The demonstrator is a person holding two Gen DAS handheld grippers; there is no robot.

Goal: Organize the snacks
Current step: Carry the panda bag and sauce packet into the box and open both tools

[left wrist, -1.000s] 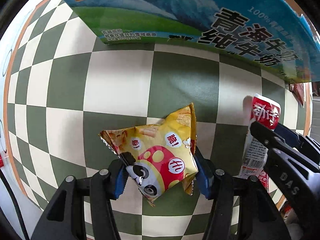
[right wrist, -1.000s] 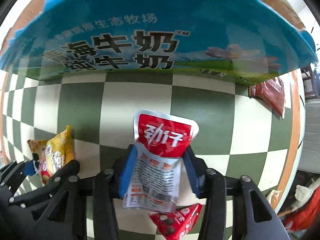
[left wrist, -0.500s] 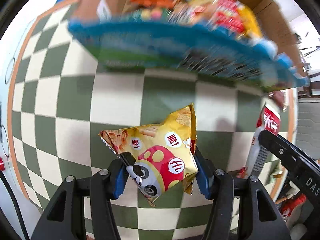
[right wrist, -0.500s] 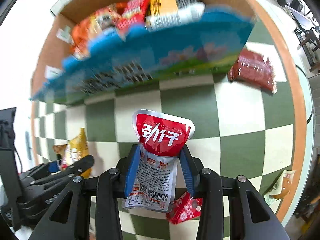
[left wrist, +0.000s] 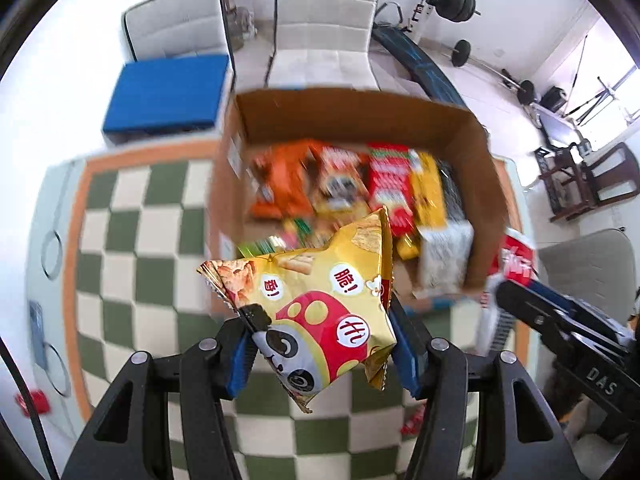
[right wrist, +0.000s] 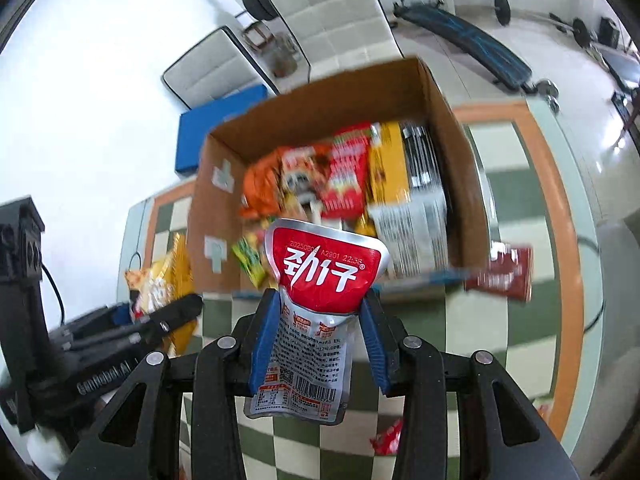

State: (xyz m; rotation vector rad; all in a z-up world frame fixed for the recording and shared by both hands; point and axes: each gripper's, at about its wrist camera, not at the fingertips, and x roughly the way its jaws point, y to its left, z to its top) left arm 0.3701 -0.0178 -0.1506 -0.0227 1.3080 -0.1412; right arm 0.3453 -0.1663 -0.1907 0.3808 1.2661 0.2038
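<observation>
Open brown cardboard box (left wrist: 476,184) on green-and-cream checked tablecloth (left wrist: 132,240), crammed with glossy snack packets.
Left gripper (left wrist: 320,344) clamps crinkled yellow foil panda-print bag (left wrist: 320,300), long axis tilted toward far right, above box's near edge.
Right gripper (right wrist: 318,340) pinches flat red-and-silver pouch (right wrist: 316,312), upright, red end toward far box.

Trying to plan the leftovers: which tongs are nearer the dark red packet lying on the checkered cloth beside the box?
Right. The right tongs, shut on the red-and-silver pouch, sit nearer the dark red packet; the left tongs, holding the yellow panda bag, are further off beyond them.
</observation>
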